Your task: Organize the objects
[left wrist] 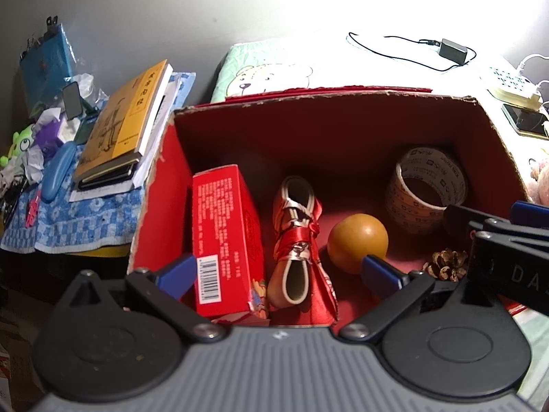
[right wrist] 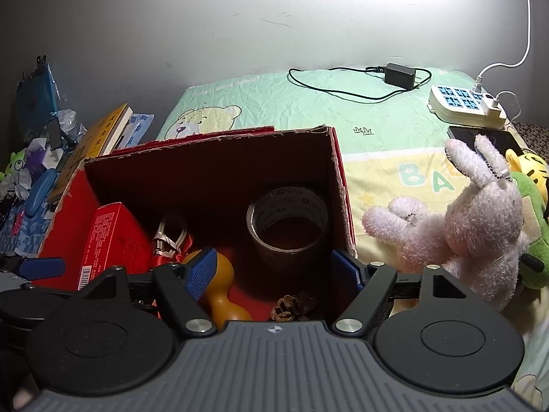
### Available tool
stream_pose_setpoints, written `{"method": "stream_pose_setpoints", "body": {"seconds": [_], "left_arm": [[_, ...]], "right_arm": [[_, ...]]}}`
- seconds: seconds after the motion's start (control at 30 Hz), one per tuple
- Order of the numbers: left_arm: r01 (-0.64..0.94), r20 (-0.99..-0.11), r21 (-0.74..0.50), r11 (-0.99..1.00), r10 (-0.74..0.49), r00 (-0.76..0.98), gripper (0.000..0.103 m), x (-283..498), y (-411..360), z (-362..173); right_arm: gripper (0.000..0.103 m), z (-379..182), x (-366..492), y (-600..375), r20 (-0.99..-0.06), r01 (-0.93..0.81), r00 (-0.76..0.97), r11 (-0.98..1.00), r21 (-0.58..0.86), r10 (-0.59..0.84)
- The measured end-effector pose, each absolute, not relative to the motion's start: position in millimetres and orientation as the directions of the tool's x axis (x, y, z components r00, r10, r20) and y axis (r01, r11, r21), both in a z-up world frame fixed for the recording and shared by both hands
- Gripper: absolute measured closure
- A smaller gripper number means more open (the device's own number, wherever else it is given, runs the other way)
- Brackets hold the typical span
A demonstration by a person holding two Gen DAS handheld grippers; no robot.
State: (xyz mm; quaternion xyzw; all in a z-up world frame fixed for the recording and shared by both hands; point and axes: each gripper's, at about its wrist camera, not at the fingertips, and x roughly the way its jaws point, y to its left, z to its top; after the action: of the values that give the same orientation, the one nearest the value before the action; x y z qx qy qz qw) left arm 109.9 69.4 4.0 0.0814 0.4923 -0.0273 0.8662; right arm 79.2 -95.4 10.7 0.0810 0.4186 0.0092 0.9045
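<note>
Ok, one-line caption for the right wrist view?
Open right gripper above a red cardboard box holding tape roll, gourd, pine cone; pink plush rabbit alongside.

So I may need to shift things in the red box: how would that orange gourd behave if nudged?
The orange gourd looks smooth and glossy, so probably slippery between tool fingers. Its round bulbs suggest it would roll or pivot rather than slide, likely toward the pine cone or tape roll nearby. It looks rigid, possibly hollow and light.
</note>
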Motion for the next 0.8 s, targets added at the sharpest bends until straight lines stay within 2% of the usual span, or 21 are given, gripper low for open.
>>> {"method": "stream_pose_setpoints", "body": {"seconds": [0.8], "left_arm": [[0.133,-0.858,0.114,0.985,0.031,0.512,0.002,109.9,69.8,2.7]], "right_arm": [[0.028,11.5,78.4,-95.5,-0.753,0.049,0.652,0.987,0.153,0.085]]}}
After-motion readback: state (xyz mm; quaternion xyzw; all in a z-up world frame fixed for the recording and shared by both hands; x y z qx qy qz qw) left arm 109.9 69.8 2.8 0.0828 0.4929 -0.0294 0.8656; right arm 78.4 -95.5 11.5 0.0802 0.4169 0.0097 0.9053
